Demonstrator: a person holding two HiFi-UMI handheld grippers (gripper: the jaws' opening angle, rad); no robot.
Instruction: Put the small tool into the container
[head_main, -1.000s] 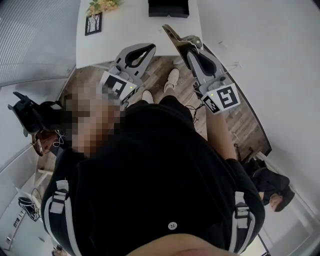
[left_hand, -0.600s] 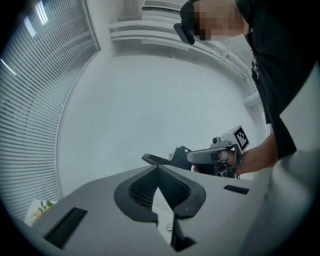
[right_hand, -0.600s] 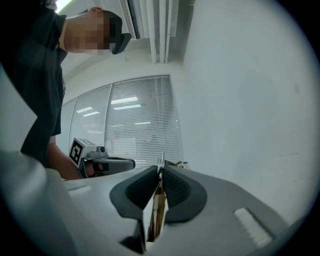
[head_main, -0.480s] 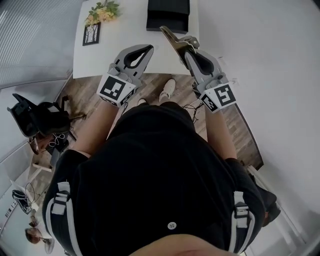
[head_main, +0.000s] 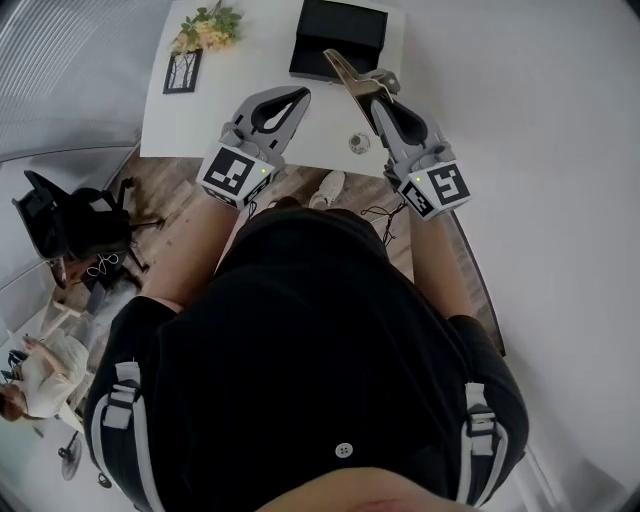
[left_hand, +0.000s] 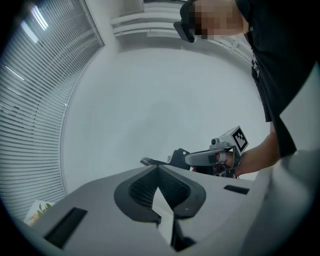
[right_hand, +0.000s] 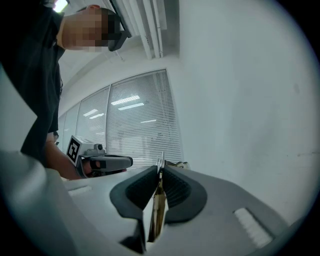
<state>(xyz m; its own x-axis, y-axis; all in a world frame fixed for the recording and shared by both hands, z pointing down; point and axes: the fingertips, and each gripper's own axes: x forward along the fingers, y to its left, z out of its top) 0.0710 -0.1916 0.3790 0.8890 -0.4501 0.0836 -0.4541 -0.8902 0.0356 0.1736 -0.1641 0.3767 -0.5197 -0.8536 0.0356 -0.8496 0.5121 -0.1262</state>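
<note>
A black open container stands at the far side of the white table. My right gripper is shut on a thin metal tool, whose tip points toward the container's near right corner. In the right gripper view the tool is a brassy strip pinched between the pads, and the gripper is tilted up at a wall. My left gripper is shut with nothing in it and hovers over the table's near edge. It also faces a bare wall.
A flower bunch and a small picture frame sit at the table's left end. A small round object lies near its front edge. An office chair and a seated person are on the left.
The table and container have come nearer in the head view, and both grippers now reach over the table's near edge. The right gripper still holds the tool.
</note>
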